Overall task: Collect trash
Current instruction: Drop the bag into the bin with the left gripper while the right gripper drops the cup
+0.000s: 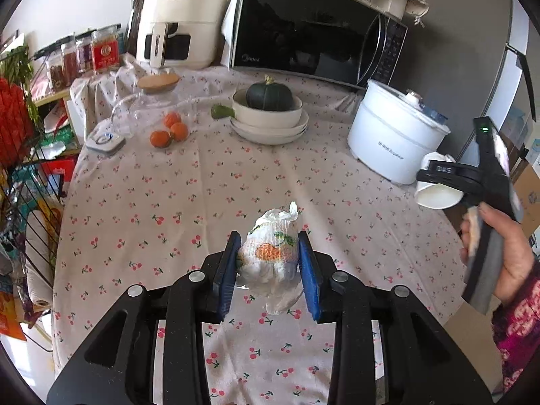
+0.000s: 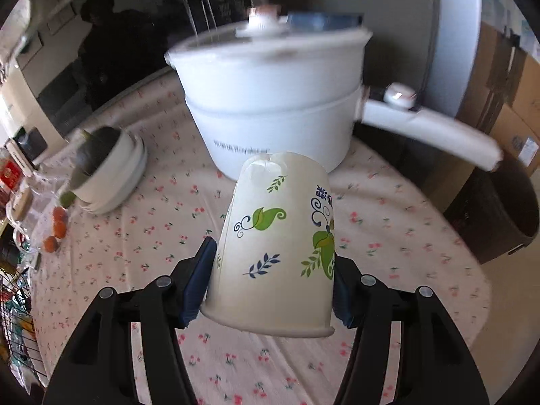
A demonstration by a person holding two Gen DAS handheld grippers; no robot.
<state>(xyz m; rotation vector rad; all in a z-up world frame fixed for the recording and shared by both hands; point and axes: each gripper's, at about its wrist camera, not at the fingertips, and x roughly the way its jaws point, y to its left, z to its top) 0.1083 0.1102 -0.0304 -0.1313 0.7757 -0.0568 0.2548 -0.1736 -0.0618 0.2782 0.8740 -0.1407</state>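
The left gripper (image 1: 268, 263) is clamping a crumpled printed tissue (image 1: 270, 256) just above the cherry-print tablecloth (image 1: 168, 202); light and soft, it compresses anywhere. The right gripper (image 2: 273, 276) is squeezing a paper cup (image 2: 276, 236) mid-wall, which probably crushes easily, near the white electric pot (image 2: 270, 101).

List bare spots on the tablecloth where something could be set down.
Free: the cherry-print tablecloth between the three oranges, the stacked cream bowls and the crumpled printed tissue in the left tongs; also its near edge. Crowded: the back row along the black microwave and white electric pot.
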